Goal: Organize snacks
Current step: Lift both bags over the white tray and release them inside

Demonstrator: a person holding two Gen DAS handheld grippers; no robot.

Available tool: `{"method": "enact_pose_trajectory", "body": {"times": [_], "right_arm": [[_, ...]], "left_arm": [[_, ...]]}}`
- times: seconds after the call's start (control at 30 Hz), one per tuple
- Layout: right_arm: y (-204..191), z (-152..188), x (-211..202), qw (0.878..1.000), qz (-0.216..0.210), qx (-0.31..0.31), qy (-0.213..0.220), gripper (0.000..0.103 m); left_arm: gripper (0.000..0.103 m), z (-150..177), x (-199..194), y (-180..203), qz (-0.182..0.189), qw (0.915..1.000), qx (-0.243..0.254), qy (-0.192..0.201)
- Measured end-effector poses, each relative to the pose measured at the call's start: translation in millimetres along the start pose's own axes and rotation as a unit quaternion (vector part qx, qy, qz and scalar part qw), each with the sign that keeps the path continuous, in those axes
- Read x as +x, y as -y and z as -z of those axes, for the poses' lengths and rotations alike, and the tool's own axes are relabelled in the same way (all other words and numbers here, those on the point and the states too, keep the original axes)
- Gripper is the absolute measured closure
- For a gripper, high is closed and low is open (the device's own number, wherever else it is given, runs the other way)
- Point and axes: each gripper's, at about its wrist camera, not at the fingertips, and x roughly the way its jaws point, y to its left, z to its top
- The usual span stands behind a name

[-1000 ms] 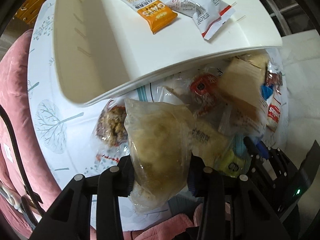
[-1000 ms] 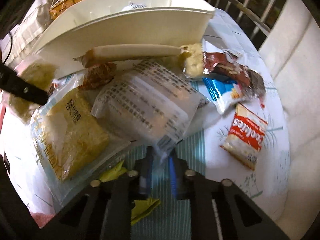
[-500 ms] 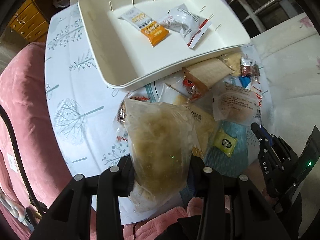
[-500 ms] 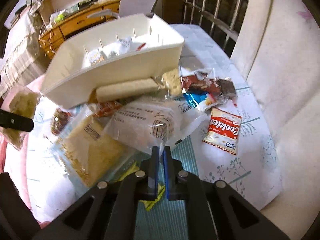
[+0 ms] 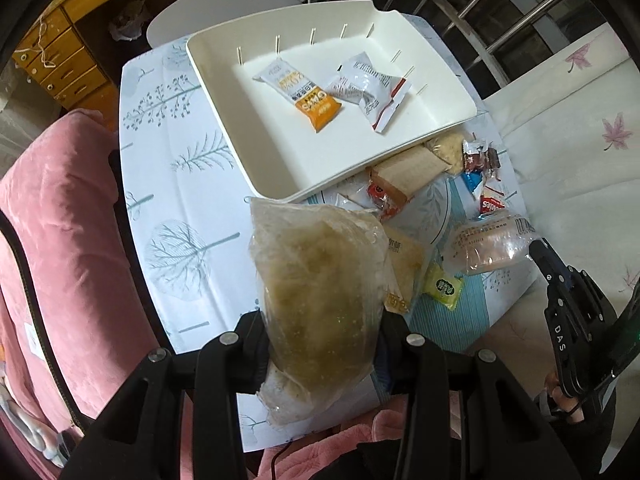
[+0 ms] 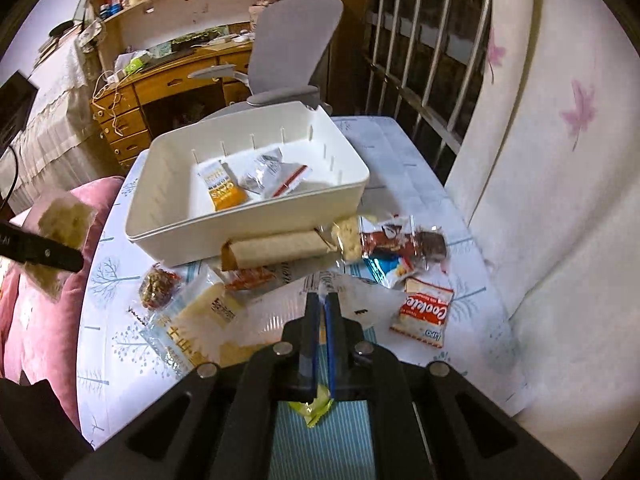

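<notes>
While both grippers hold snacks aloft — left [image 5: 322, 344] clamping a bag [image 5: 320, 280], right [image 6: 320, 312] pinching a packet [image 5: 490, 246] — the bin [image 5: 248, 128] awaits drops.

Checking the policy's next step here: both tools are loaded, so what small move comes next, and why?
Probably carry the left tool forward over the white bin and release there. It is shut on the clear bag of yellowish snack, held above the table short of the bin's near wall. The bin holds only two packets, with bare floor on its near side. The right tool pinches a clear wrapped bun and can follow.
</notes>
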Motion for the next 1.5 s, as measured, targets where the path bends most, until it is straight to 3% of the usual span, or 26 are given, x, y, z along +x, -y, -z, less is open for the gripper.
{"method": "enact_pose_trajectory", "body": {"times": [0.3,0.57,0.83,1.07,1.13,1.2,1.5], "right_arm": [[-14,-26,-29,0.999,-0.011,-0.026,0.044,0.101],[-22,-77,-43,0.994,-0.043,-0.044,0.096,0.101],[-29,-134,-19,0.988,-0.082,-0.056,0.114,0.101],[-36,-165,19,0.987,-0.112,-0.063,0.096,0.1],[-36,-171,30,0.989,-0.116,-0.049,0.083,0.096],[-35,-173,40,0.99,-0.115,-0.036,0.076,0.095],[-20,-166,68,0.99,-0.142,0.017,0.007,0.093]], "left_arm": [[0.064,-25,-22,2,0.024,0.9996,0.012,0.004],[0.064,-59,-29,-4,0.039,0.9988,-0.02,0.022],[0.064,-94,-19,-10,0.04,0.9977,-0.047,0.029],[0.064,-117,-8,-15,0.051,0.9962,-0.061,0.036],[0.057,-121,-6,-14,0.052,0.996,-0.059,0.042],[0.028,-122,-6,-15,0.053,0.9958,-0.059,0.046],[0.026,-114,-10,-11,0.043,0.9967,-0.048,0.05]]}}
